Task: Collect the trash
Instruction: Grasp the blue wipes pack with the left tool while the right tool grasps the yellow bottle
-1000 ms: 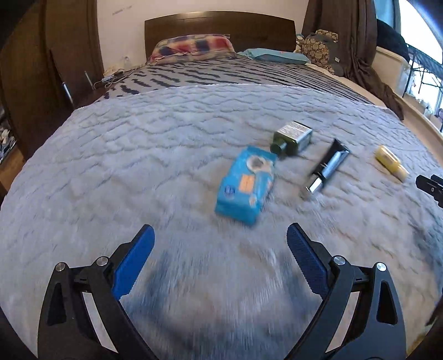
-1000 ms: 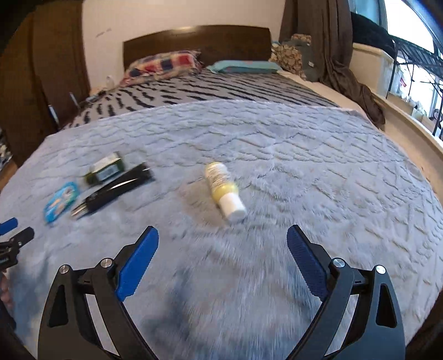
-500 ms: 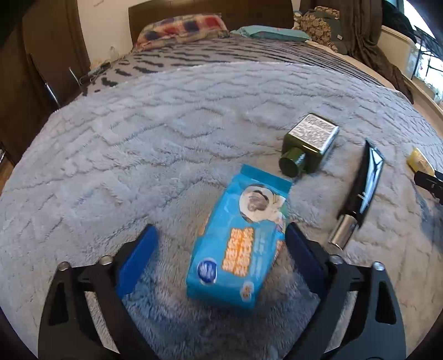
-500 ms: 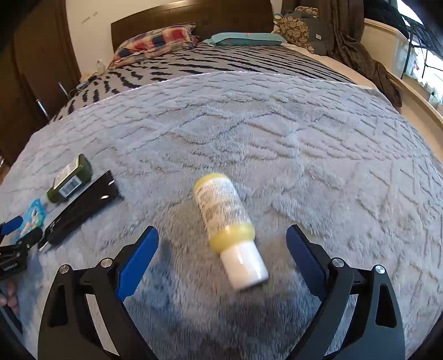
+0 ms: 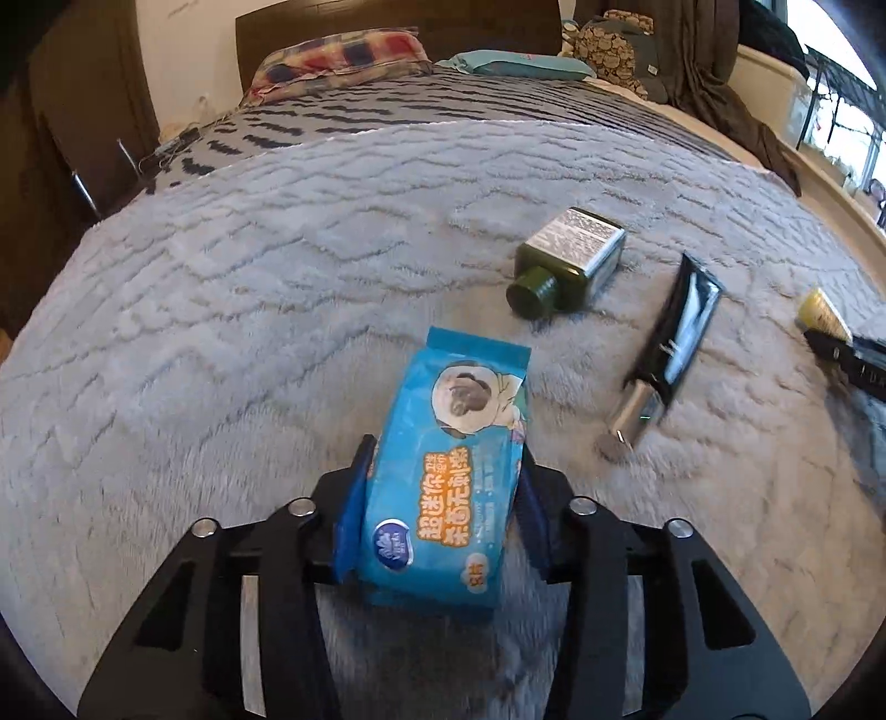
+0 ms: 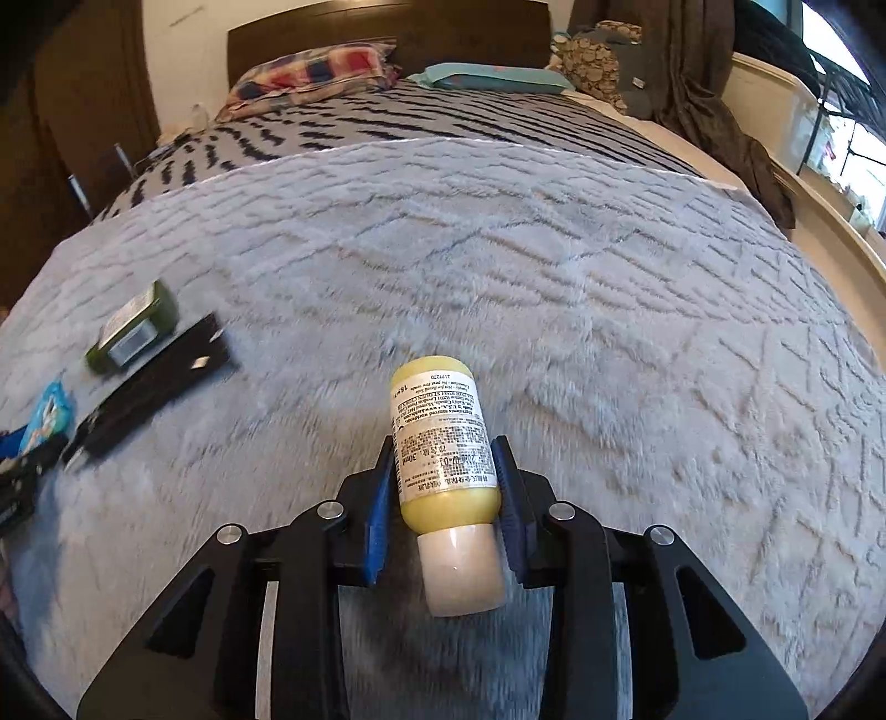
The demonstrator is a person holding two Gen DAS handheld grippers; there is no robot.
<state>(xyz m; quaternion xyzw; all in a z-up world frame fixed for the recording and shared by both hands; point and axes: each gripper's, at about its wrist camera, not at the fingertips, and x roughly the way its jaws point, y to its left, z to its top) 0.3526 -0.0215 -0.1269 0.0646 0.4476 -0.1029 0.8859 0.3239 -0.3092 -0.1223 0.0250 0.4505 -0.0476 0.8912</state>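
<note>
My left gripper (image 5: 443,493) is shut on a blue wet-wipes pack (image 5: 448,476), its blue pads pressing both long sides, on the grey fleece blanket (image 5: 277,310). A dark green bottle (image 5: 570,260) and a black tube (image 5: 670,349) lie beyond it to the right. My right gripper (image 6: 446,482) is shut on a small yellow bottle (image 6: 443,448) with a white cap, lying cap toward me. In the right wrist view the green bottle (image 6: 133,327), the black tube (image 6: 149,387) and the wipes pack (image 6: 47,415) show at the left.
The bed's far half has a striped cover (image 5: 415,105), pillows (image 5: 343,55) and a dark headboard (image 5: 387,16). A dark wardrobe (image 5: 72,111) stands left. Brown curtains (image 5: 714,72) and a window ledge (image 5: 803,166) are to the right.
Both grippers moved forward and down over their objects and closed: the left on the wipes pack, the right on the yellow bottle. One second ago both were open and empty.
</note>
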